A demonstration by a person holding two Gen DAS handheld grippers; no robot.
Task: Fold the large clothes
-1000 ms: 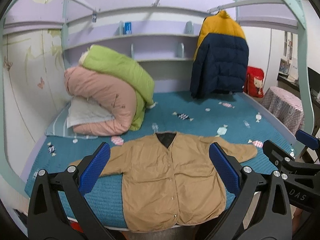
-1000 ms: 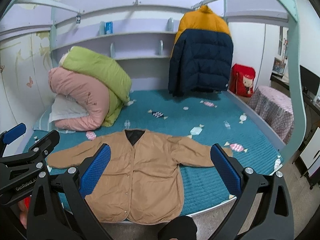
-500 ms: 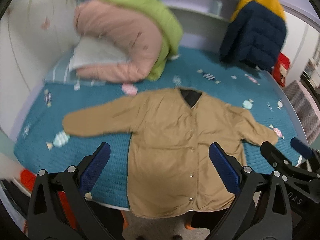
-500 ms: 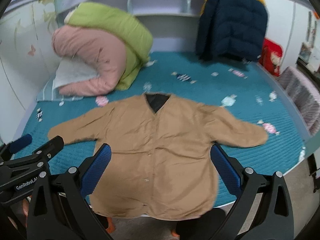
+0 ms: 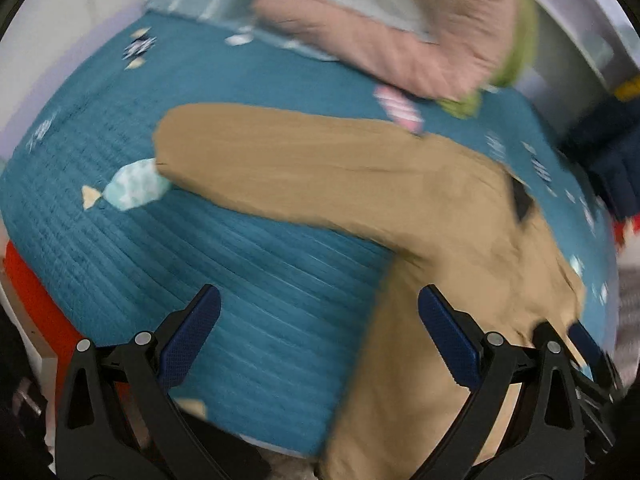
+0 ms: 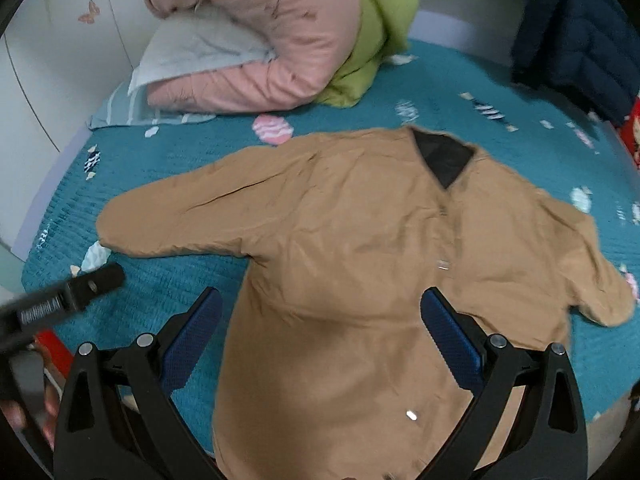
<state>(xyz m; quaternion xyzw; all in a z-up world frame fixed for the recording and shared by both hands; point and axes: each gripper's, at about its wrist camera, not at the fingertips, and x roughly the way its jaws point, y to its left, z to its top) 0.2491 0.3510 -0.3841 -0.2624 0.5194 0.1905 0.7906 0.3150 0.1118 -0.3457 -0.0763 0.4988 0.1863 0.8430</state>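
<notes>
1. Left wrist view: the left gripper [image 5: 318, 332] is spread and empty; the jacket [image 5: 400, 200] lies flat on the bed [image 5: 240, 272], its sleeve ahead, unfolded.
2. Right wrist view: the right gripper [image 6: 320, 332] is spread and empty over the jacket's [image 6: 380, 260] body; folding seems not yet begun.

Teal bedspread [image 6: 168, 152] with candy print lay ahead of gripper. Pink quilt [image 6: 280, 32] and green quilt [image 6: 380, 20] bundled far-left; navy jacket [image 6: 580, 32] hung far-right.

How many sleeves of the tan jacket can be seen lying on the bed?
2: the left sleeve spreads toward the wall side, the right sleeve toward the bed's open edge.
</notes>
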